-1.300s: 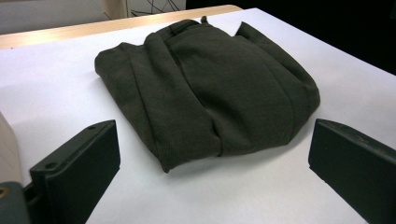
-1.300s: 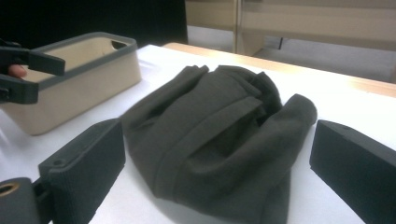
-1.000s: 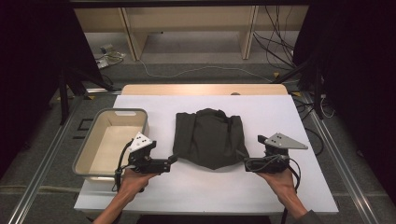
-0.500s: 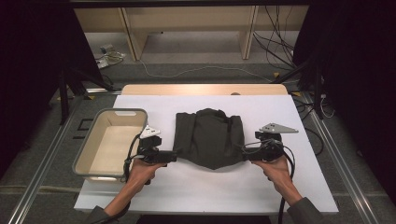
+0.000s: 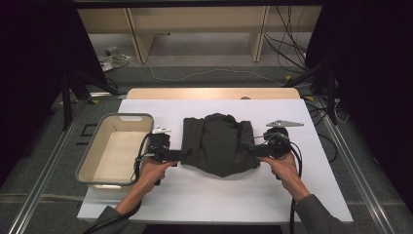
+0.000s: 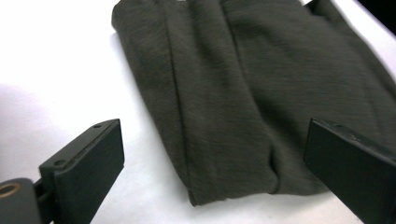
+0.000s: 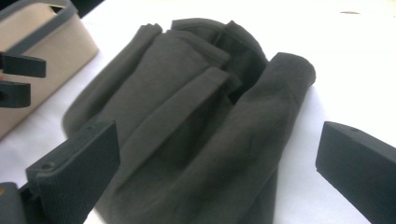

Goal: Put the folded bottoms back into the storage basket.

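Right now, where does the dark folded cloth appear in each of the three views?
High view: dark folded cloth at table centre, between both grippers.
Left gripper view: cloth fills upper right.
Right gripper view: cloth at centre.
Shared landmark: white table.

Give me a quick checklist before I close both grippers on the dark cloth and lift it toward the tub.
1. Left gripper open: ok, jaws stand wide apart in the left gripper view.
2. Right gripper open: ok, jaws spread around the fold.
3. Dark cloth between the left jaws: ok, its near corner lies between them.
4. Cloth between the right jaws: ok, the folded edge sits between them.
5. Cloth layers all caught: cannot tell, folds overlap loosely.
6. Beige tub ready to receive: ok, it is open-topped and sits beside the left hand.
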`<state>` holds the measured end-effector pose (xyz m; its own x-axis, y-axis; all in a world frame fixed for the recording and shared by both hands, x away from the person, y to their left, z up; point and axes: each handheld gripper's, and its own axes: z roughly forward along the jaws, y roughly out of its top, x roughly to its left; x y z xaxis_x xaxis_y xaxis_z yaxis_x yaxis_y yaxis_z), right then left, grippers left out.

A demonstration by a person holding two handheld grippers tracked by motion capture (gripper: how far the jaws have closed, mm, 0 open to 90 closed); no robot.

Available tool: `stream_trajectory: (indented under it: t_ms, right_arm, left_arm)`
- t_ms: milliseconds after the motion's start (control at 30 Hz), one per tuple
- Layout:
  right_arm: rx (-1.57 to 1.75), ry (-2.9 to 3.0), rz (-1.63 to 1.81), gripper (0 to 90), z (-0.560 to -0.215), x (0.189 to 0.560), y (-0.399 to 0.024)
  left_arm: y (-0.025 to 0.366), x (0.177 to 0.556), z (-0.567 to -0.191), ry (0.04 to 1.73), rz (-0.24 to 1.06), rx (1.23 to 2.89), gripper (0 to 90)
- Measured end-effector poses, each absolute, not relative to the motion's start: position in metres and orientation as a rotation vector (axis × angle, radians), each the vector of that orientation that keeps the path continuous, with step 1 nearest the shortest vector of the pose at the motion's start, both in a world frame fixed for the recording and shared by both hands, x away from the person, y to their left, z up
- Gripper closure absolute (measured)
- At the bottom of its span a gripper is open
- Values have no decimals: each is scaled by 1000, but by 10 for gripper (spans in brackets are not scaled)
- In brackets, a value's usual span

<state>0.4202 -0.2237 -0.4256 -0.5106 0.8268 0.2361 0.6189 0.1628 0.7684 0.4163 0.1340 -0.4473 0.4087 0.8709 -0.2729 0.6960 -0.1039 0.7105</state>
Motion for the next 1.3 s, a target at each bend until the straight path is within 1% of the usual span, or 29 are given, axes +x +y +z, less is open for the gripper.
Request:
stream_trajectory:
  t_ms: [133,433,700,1000,1300]
  right_arm:
    - [1471,2211,1269,5,-430,438,-222]
    - [1507,2258,1195,5,-438,460,-209]
    - [1513,2289,1128,5,-445,479,-200]
    - [1509,2328,1043,4,-455,489,-193]
    - [1572,2371,1025,2,-468,498,-191]
  left_arm:
    - [131,427,-450,1375,241,1857,48]
    - [124,444,-455,1410,200,1884,50]
    - [117,455,-461,1421,196,1914,51]
    - [114,467,-464,1445,181,1920,57]
    - [110,477,-472,1514,178,1940,57]
